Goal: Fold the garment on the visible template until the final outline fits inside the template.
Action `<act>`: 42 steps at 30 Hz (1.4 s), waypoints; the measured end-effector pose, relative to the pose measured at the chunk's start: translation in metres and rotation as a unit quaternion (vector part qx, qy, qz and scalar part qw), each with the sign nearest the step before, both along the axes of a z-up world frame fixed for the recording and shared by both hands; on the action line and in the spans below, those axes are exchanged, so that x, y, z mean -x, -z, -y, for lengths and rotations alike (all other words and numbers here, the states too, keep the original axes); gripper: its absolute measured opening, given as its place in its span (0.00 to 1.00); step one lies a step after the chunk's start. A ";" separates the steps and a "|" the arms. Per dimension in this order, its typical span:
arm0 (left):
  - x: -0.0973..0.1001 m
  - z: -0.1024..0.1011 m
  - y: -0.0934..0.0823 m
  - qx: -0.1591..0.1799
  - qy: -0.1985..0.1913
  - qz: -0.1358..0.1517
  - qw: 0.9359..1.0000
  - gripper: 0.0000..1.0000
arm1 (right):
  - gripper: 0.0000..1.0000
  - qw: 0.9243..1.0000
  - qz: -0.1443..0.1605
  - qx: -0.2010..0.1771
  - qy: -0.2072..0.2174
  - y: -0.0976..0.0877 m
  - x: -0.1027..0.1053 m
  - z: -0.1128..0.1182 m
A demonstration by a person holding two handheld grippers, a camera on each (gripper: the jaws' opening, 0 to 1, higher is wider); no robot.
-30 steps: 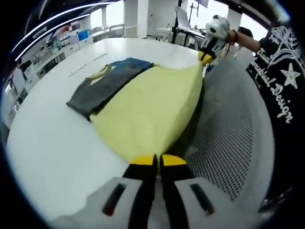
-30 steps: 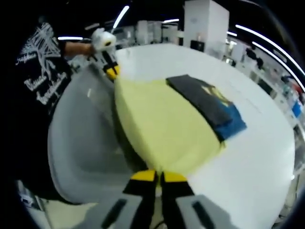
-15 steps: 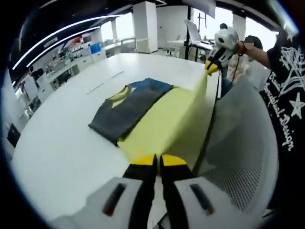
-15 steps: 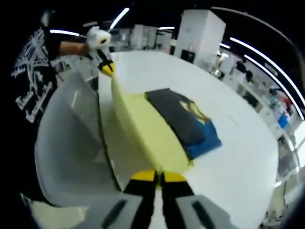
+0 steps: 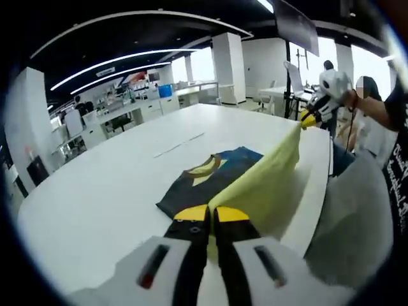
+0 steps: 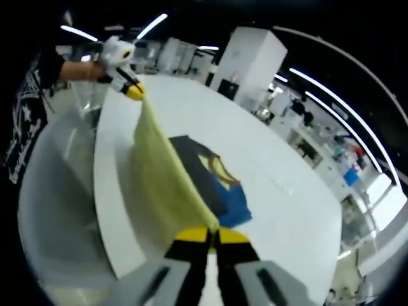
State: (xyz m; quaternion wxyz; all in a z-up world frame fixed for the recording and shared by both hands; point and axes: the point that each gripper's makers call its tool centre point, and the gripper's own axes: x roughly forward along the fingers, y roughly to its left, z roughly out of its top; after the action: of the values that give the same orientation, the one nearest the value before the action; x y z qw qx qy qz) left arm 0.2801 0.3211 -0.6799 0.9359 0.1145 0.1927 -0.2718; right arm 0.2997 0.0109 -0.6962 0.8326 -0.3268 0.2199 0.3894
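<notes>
A dark garment with blue and yellow parts lies on the white worktop. Its pale yellow layer is stretched between the left gripper and the right gripper, both clamped on its edge. If a corner slips, the fold collapses. Compared with a second ago, the layer is raised steeper.
</notes>
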 end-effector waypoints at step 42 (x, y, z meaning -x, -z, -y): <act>-0.172 -0.028 0.064 -0.049 -0.133 0.070 0.987 0.00 | 0.00 0.986 0.080 0.065 0.133 0.053 -0.171 -0.025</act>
State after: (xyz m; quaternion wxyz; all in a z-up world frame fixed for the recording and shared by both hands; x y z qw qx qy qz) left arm 0.4521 0.3492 -0.7437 0.9682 0.1519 0.1537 -0.1264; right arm 0.4705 0.0354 -0.7496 0.8689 -0.3779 0.2190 0.2328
